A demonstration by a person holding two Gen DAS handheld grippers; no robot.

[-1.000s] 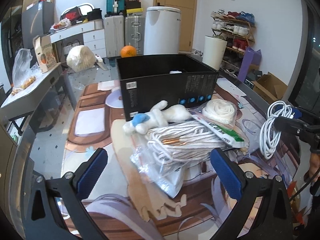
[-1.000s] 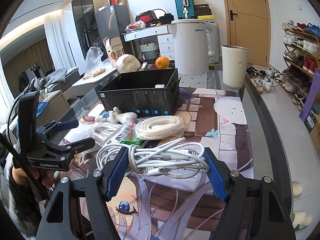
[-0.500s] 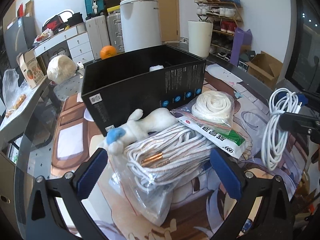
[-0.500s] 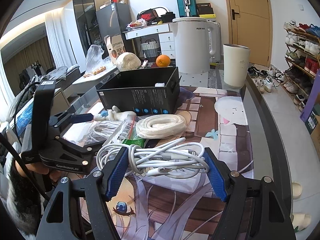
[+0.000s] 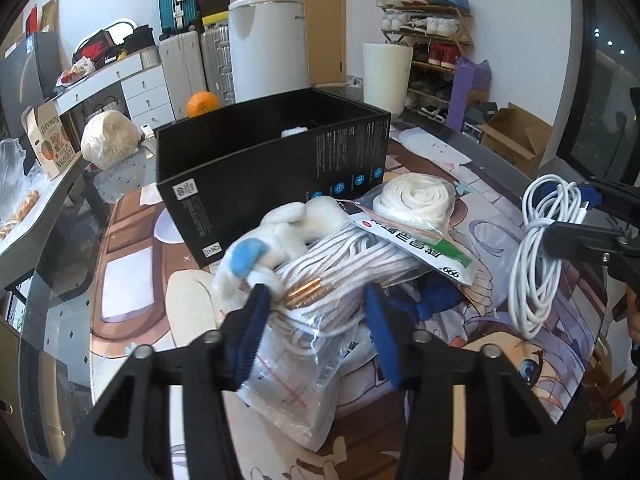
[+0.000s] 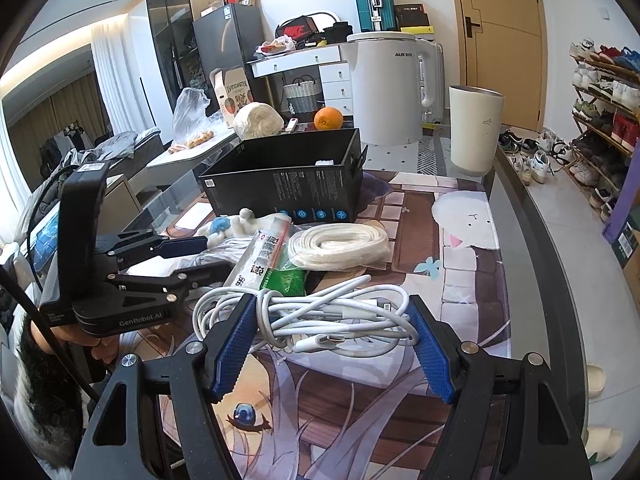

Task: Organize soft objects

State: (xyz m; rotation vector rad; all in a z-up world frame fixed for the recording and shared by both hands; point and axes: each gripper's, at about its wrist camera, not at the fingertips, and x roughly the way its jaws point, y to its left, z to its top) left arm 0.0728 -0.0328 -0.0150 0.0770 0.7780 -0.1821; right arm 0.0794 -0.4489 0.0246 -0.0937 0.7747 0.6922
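My left gripper (image 5: 316, 300) is shut on a clear bag of white rope with copper ends (image 5: 340, 276), lying on the printed mat. A white plush toy with a blue ear (image 5: 276, 236) rests against the bag. A bagged coil of white cord (image 5: 416, 200) lies to the right, in front of the open black box (image 5: 272, 168). My right gripper (image 6: 332, 320) is shut on a bundle of white charging cable (image 6: 320, 316), held above the mat. That cable also shows in the left wrist view (image 5: 548, 240). The left gripper body also shows in the right wrist view (image 6: 120, 272).
An orange (image 6: 328, 118) and a wrapped white ball (image 6: 258, 120) lie behind the box. A white appliance (image 6: 388, 88) and a white cylindrical bin (image 6: 474, 132) stand at the back. A shoe rack (image 6: 604, 100) lines the right wall. The table's edge runs along the right.
My left gripper moved forward onto the rope bag and its jaws closed from wide open onto it. My right gripper kept holding the cable almost still.
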